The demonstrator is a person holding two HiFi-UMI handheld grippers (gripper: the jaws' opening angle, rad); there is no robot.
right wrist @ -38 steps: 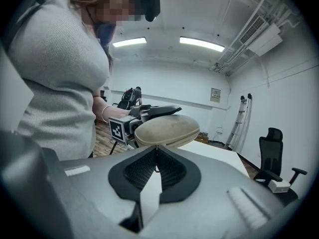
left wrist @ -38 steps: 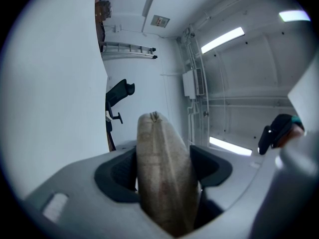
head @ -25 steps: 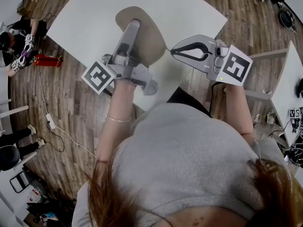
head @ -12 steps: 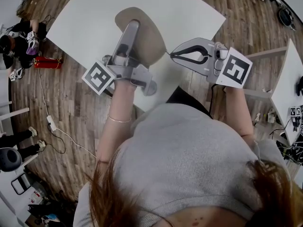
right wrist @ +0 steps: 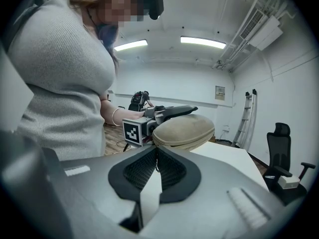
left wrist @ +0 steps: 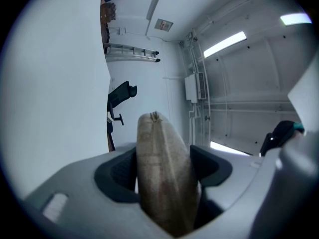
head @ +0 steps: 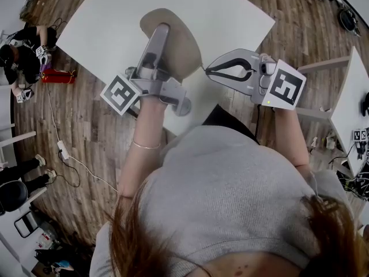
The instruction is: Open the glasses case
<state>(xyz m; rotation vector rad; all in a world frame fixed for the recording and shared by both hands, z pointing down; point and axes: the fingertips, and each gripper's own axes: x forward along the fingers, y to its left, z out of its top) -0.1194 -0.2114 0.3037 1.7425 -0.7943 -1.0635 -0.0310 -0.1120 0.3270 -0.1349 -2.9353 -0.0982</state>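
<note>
A beige oval glasses case [head: 180,45] is held on edge above the white table [head: 109,22], and my left gripper [head: 163,31] is shut on it. In the left gripper view the case [left wrist: 160,193] fills the gap between the dark pads [left wrist: 115,176], seam facing outward. My right gripper [head: 207,70] is shut, with its tips at the case's right edge. A thin zipper pull runs from the seam into them. In the right gripper view the closed tips [right wrist: 155,151] meet the case [right wrist: 187,129] just below its seam, and the left gripper [right wrist: 167,112] lies across the case's top.
A second white table [head: 353,97] stands at the right. Wood floor surrounds both. People [head: 17,56] are on the floor at the far left, beside a red object [head: 57,74]. An office chair [right wrist: 280,139] and a ladder [right wrist: 246,117] stand by the wall.
My right gripper has slid slightly toward the person, still shut at the case's edge. The left gripper and case have stayed put. The person at the far left moved their arms.
</note>
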